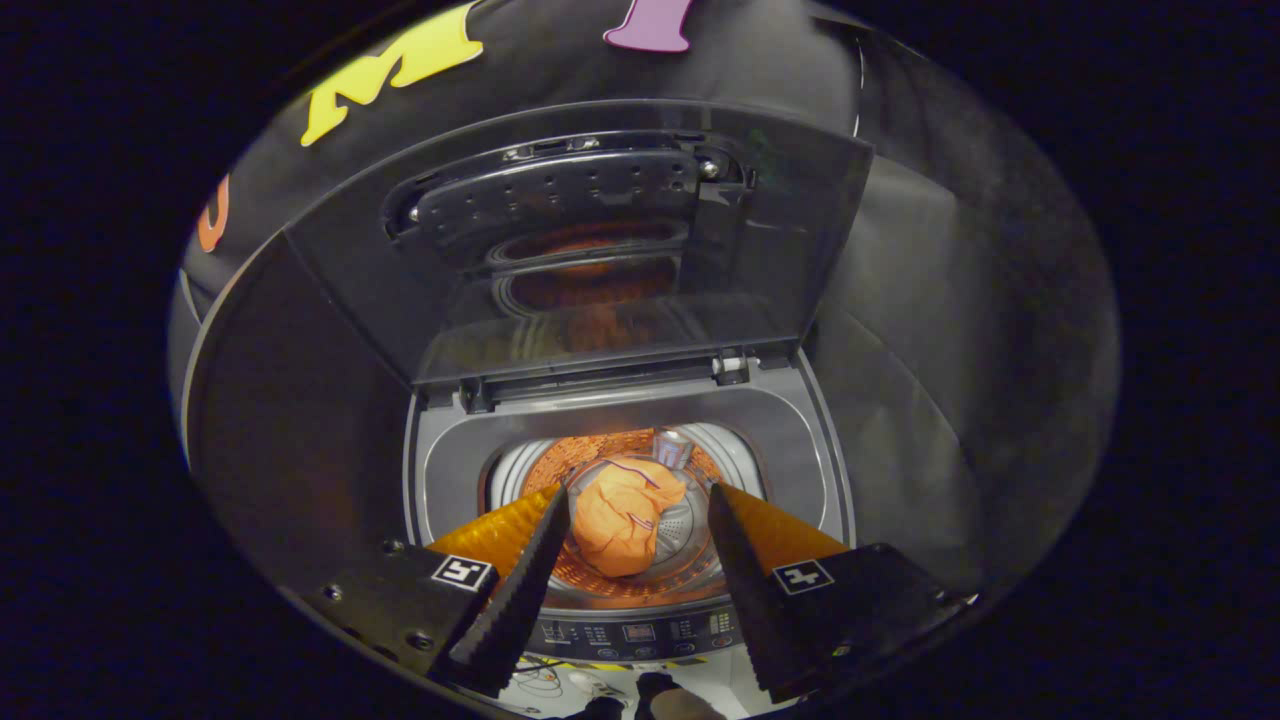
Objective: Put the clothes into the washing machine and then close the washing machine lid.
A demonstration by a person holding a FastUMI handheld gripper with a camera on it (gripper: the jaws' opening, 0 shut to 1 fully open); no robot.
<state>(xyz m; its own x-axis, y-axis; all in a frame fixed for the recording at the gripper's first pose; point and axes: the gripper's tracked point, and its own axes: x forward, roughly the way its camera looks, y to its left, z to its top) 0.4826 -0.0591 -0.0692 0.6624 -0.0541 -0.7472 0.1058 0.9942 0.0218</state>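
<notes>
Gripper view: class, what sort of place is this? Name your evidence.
Likely a laundry corner staged in a booth: a top-loading washing machine with lid raised, orange clothes in its drum, beyond the open gripper.

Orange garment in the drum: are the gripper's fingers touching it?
Apart. The gripper view shows the open gripper above the washing machine, the orange garment lying in the drum between its fingers.

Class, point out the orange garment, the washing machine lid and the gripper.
Orange garment (622,515): gripper view, middle of the bundle.
Washing machine lid (600,300): gripper view, raised glass panel.
Gripper (637,500): gripper view, midway between open fingertips.
</notes>
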